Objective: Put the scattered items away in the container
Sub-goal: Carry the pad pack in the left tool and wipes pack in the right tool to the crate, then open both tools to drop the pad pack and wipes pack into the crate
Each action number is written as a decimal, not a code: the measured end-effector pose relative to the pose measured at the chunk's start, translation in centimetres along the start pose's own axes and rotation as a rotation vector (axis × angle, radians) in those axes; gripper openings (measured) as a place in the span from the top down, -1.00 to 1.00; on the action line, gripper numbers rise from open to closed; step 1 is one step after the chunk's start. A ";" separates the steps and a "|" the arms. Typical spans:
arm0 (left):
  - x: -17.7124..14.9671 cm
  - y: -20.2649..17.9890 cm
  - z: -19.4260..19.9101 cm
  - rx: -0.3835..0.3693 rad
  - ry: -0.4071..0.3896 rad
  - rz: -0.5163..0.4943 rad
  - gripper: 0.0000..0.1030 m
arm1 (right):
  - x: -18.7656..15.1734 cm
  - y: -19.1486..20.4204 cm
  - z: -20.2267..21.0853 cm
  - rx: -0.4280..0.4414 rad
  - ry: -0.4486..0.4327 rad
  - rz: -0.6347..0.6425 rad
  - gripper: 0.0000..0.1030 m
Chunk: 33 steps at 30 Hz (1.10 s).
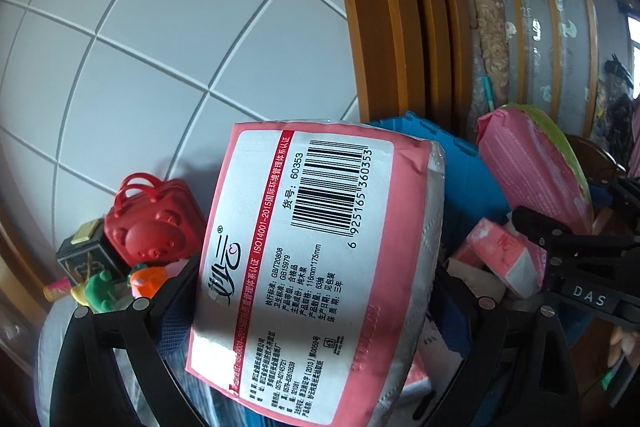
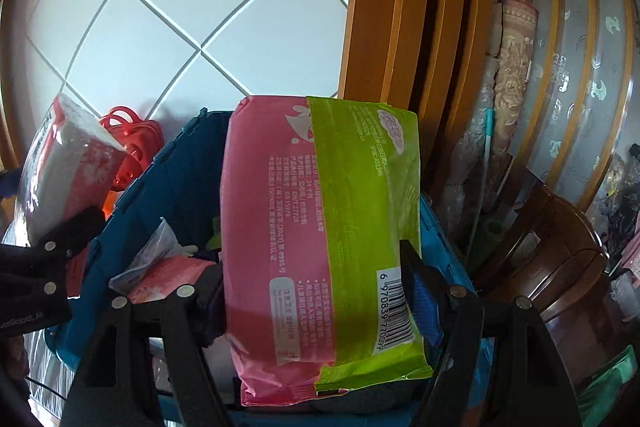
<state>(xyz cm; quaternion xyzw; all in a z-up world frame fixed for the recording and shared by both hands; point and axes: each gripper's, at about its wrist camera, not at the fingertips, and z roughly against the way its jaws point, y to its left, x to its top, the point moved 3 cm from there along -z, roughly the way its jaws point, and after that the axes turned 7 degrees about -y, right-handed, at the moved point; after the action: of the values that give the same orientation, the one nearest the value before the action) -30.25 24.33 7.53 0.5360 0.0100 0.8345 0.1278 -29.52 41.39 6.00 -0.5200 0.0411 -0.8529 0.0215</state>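
Note:
My left gripper (image 1: 316,279) is shut on a pink-and-white tissue pack (image 1: 320,247) with a barcode label, held above the left rim of the blue container (image 1: 448,163). My right gripper (image 2: 316,267) is shut on a pink-and-green wipes pack (image 2: 320,239), held over the blue container (image 2: 180,179). The container holds small pink packets (image 1: 504,255), which also show in the right wrist view (image 2: 164,279). The right gripper and its pack (image 1: 532,163) show at the right of the left wrist view. The left gripper's pack (image 2: 68,171) shows at the left of the right wrist view.
A red bear-shaped case (image 1: 156,223), a black box (image 1: 84,259) and small green and orange toys (image 1: 120,287) lie left of the container. A tiled wall (image 1: 160,47) is behind. A wooden door frame (image 2: 400,7), rolled mats (image 2: 512,75) and a brown wooden stool (image 2: 560,255) stand to the right.

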 end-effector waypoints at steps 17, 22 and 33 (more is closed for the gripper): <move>2.0 -1.4 -0.8 -0.017 0.027 0.016 -0.96 | 2.4 -1.4 1.7 0.017 -0.129 -0.061 -0.76; 2.1 -2.1 -0.1 -0.036 0.021 -0.011 -0.98 | 1.6 -1.2 3.0 0.028 -0.131 -0.075 -0.77; 1.8 -1.4 1.5 -0.010 0.000 0.003 -0.98 | 0.2 -1.7 4.2 0.021 -0.119 -0.084 -0.77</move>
<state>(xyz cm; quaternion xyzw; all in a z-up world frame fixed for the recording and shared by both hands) -29.27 25.93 9.54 0.5354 0.0052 0.8346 0.1292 -25.85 42.90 8.25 -0.5709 0.0088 -0.8209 -0.0062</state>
